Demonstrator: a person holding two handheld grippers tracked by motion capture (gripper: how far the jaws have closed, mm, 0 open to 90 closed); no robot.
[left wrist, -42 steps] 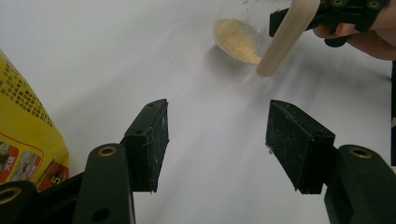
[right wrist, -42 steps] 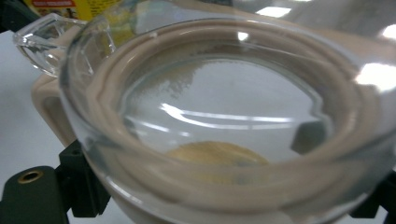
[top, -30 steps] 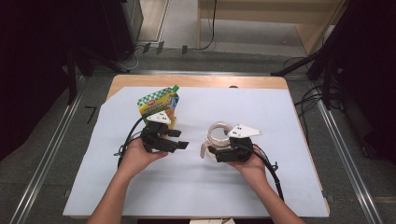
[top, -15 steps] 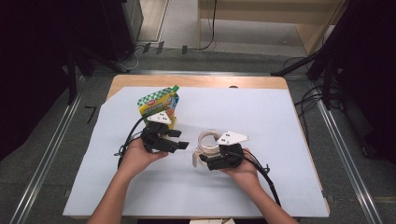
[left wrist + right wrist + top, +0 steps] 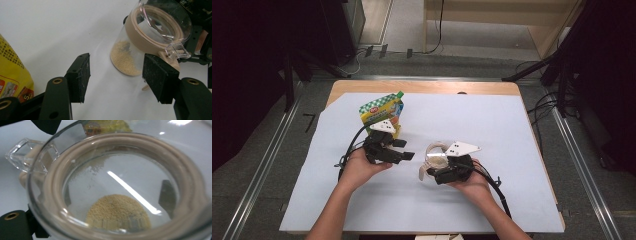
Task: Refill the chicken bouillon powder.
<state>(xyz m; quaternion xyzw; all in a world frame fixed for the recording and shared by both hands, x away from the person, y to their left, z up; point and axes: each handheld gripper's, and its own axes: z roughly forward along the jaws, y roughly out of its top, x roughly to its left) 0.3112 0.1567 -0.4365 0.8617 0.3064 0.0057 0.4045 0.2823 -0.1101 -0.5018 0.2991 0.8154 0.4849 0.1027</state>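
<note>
A clear glass jar point(image 5: 435, 159) with a beige seal ring and some tan grains in its bottom leans on its side at mid-table. My right gripper point(image 5: 433, 170) is shut on it, and its dark pads show through the glass on both sides of the jar point(image 5: 117, 202). My left gripper point(image 5: 406, 151) is open just left of the jar, its jaws apart with nothing between them. In the left gripper view the jar point(image 5: 140, 47) lies beyond the open gripper point(image 5: 117, 63), its clear clasp tab pointing right. A yellow-green pouch point(image 5: 382, 111) stands behind the left hand.
A white sheet point(image 5: 512, 130) covers the wooden table point(image 5: 422, 86). The corner of the pouch point(image 5: 12, 72) sits close to my left jaw. Cables trail from both grippers toward the near edge. Metal rails run along the floor on both sides.
My right gripper has shifted a little left and nearer with the jar, tipping it toward the left gripper. The left hand has stayed where it was.
</note>
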